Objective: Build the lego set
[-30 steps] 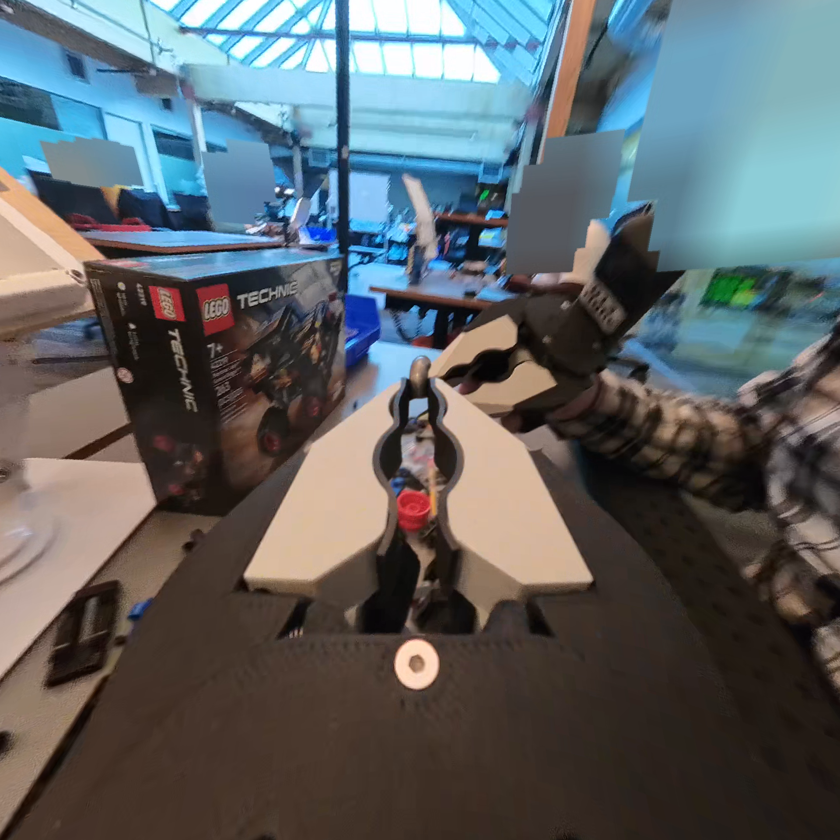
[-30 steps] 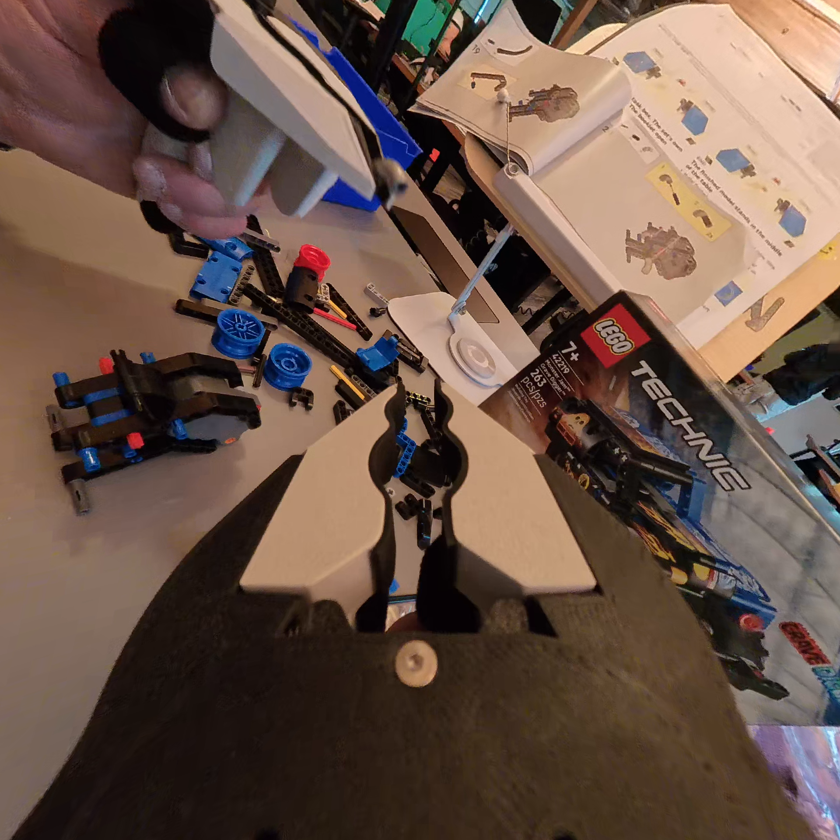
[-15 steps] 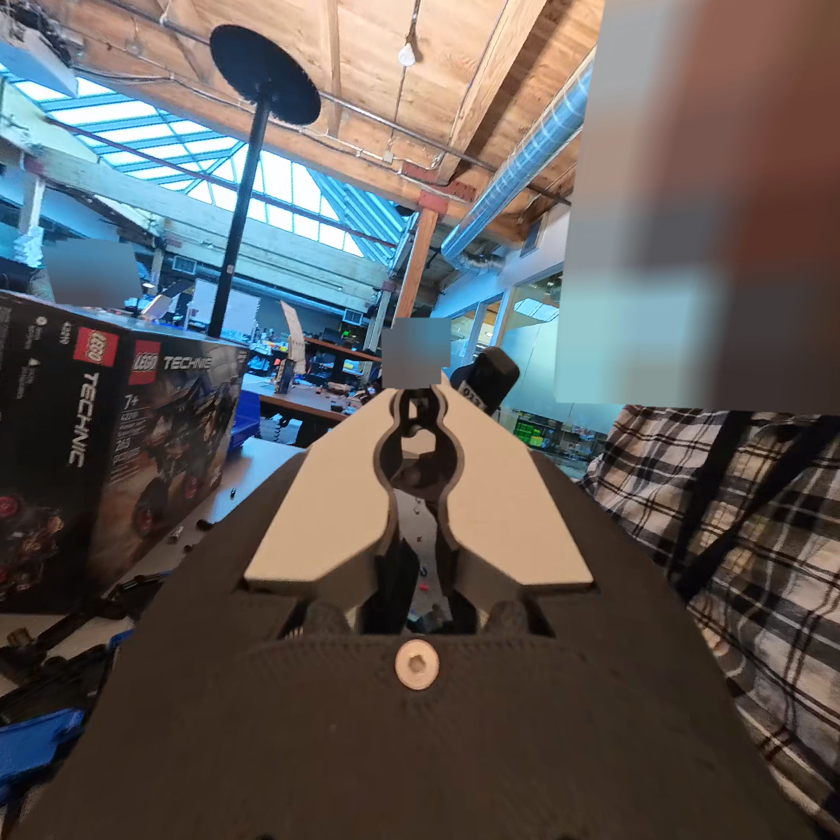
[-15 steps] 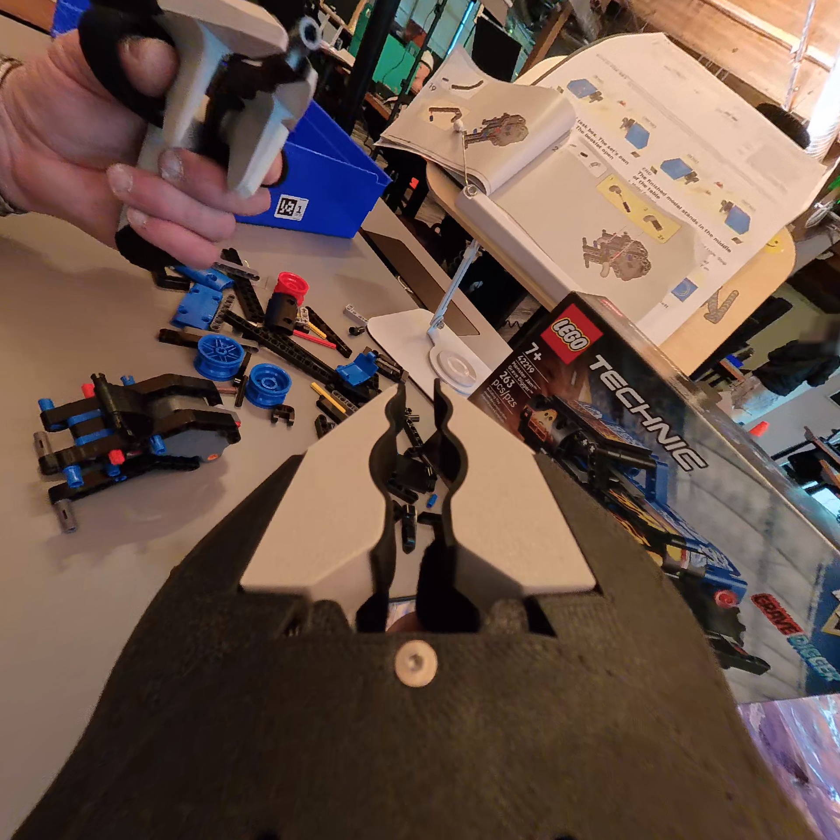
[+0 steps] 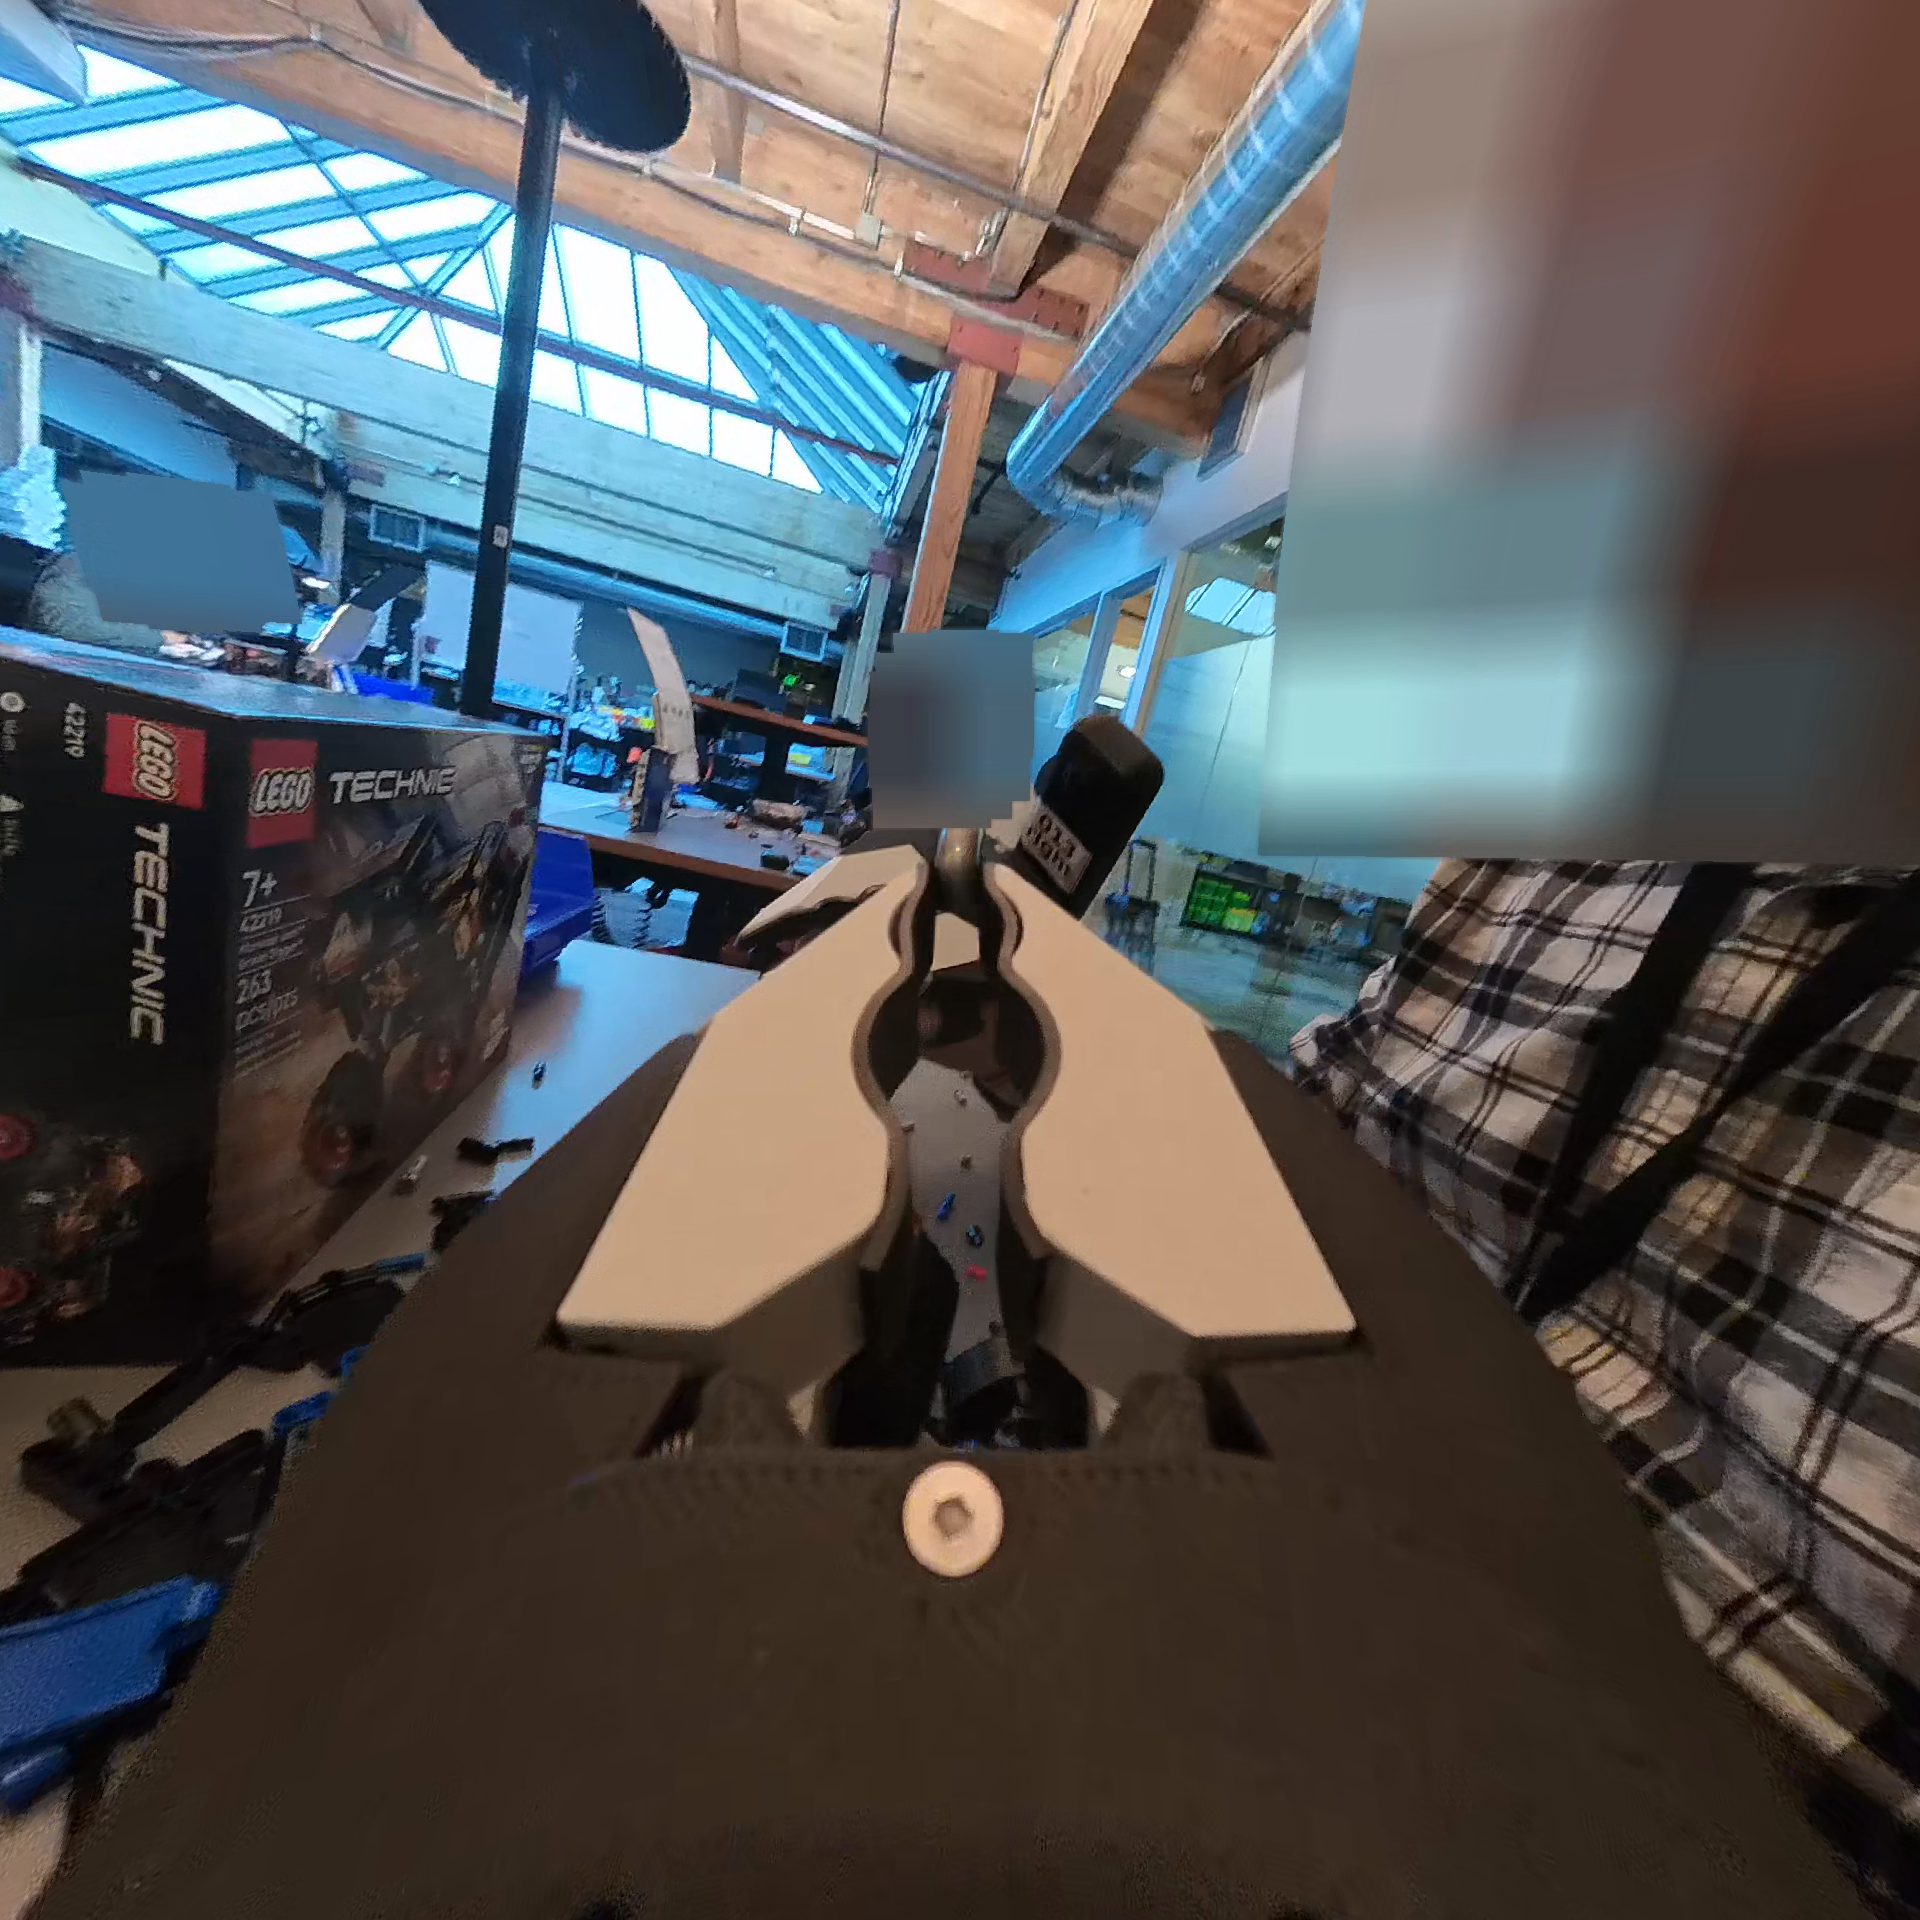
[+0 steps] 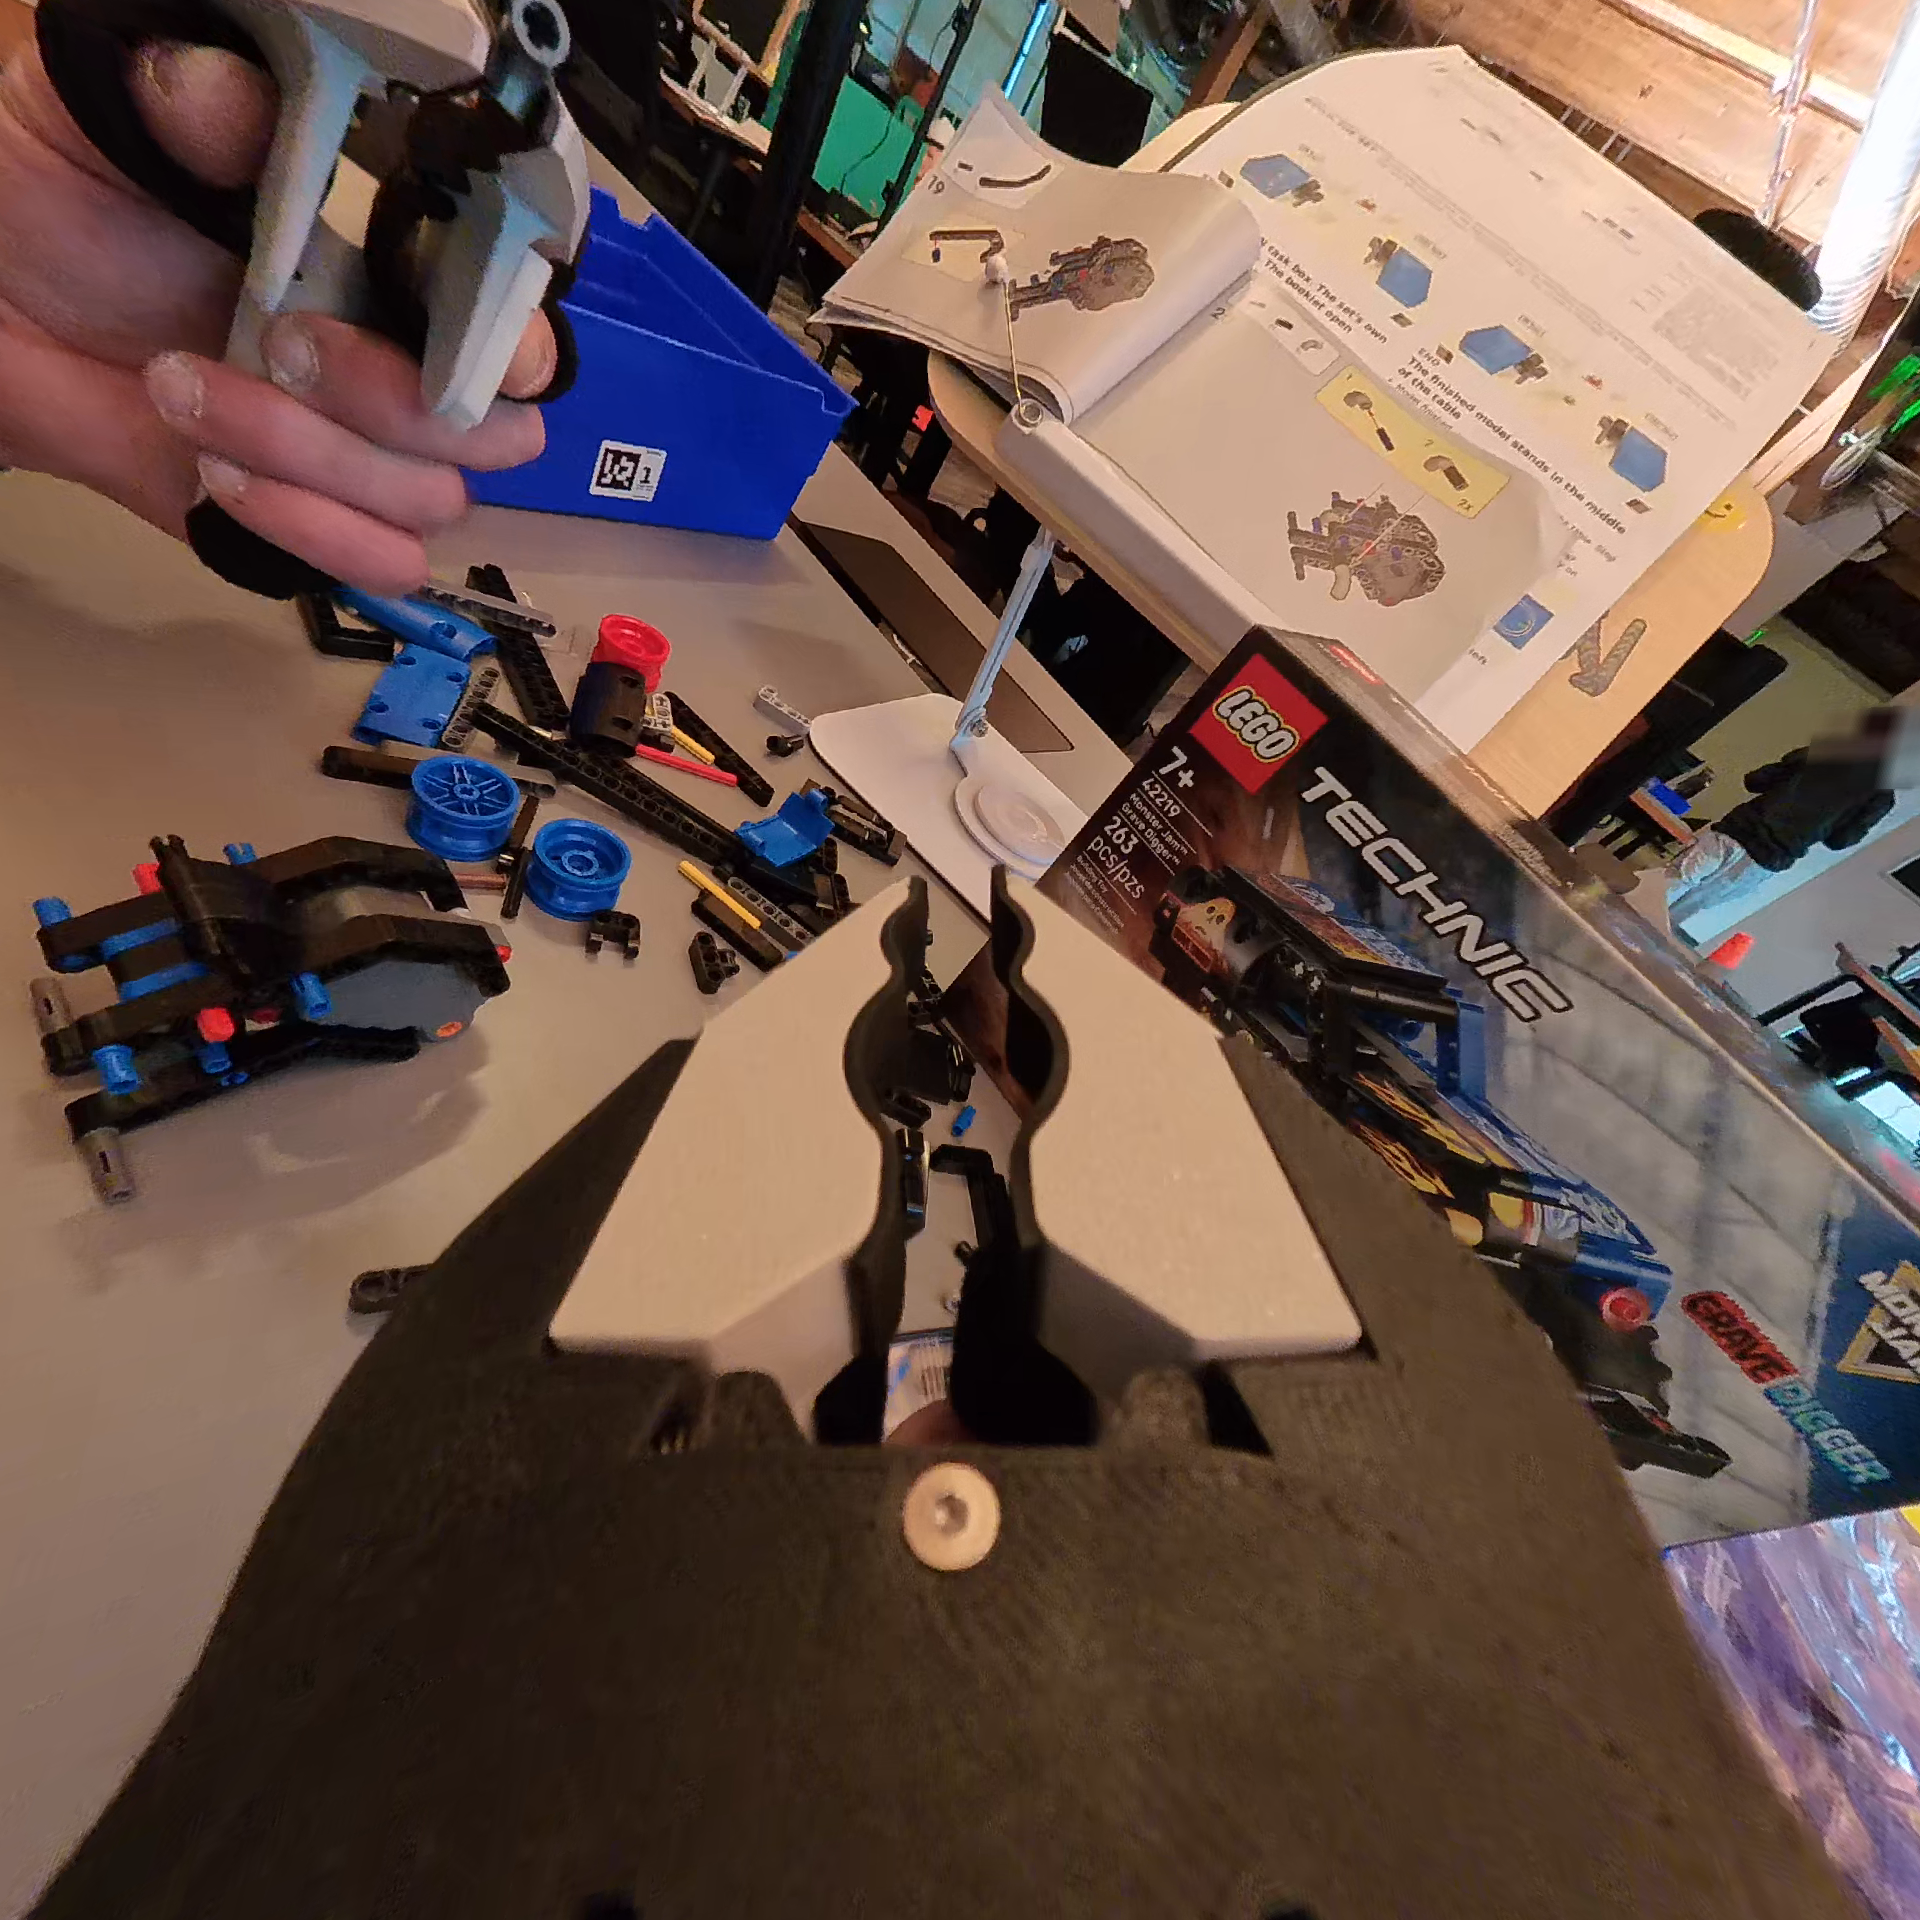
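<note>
My left gripper (image 5: 961, 888) is shut on a small grey Lego connector (image 5: 958, 857) and is held in the air, tilted upward. In the right wrist view it sits at the top left in a hand (image 6: 312, 436), with the grey connector (image 6: 532, 26) at its tips. My right gripper (image 6: 954, 891) hangs over the table with its jaws a little apart and empty. Its black body (image 5: 1086, 821) shows just behind the left tips. A part-built black and blue chassis (image 6: 260, 977) with a grey motor lies on the table at the left.
Loose parts lie on the grey table (image 6: 260, 1299): two blue wheels (image 6: 462, 805), a red hub (image 6: 629, 649), black beams and blue panels. A blue bin (image 6: 675, 416), a booklet on a white stand (image 6: 1091, 270) and the set's box (image 6: 1403, 987) stand behind. A plaid sleeve (image 5: 1662, 1247) is at the right.
The left gripper has lifted and tilted up, still holding the grey connector. In the right view it rose toward the top left. The right gripper now sits directly behind the left tips.
</note>
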Action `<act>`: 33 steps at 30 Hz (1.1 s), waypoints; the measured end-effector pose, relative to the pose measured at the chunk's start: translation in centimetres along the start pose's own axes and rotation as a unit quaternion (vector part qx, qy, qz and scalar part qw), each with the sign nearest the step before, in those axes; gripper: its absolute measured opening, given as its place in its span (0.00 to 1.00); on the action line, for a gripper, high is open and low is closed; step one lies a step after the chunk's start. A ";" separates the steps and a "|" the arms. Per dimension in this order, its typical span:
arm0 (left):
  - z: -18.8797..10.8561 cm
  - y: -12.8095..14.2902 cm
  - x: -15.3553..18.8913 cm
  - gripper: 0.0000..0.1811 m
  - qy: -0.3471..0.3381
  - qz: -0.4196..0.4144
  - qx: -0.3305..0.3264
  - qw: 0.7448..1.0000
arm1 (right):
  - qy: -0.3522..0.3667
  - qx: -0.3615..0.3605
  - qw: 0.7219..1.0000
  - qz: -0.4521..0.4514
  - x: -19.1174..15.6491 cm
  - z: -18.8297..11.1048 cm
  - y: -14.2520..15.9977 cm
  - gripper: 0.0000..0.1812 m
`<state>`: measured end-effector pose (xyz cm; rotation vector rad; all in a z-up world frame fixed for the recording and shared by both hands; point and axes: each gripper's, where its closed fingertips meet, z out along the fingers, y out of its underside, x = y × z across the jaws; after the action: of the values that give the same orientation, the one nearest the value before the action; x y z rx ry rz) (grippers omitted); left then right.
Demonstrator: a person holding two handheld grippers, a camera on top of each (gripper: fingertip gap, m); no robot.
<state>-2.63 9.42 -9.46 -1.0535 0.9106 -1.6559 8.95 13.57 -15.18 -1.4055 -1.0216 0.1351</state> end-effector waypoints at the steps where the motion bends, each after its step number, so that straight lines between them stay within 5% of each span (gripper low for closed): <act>1: 0.1 0.2 -0.1 0.03 -0.007 0.009 -0.010 1.000 | 0.000 -0.002 1.000 0.000 0.0 0.0 0.1 0.05; 33: 0.2 3.1 -2.6 0.03 -0.074 0.032 -0.086 0.993 | -0.020 -0.038 0.999 -0.010 -0.8 0.7 2.7 0.05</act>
<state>-1.02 10.99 -12.76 -1.2336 0.9923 -1.4454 9.37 14.21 -17.98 -1.4670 -1.0827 0.1107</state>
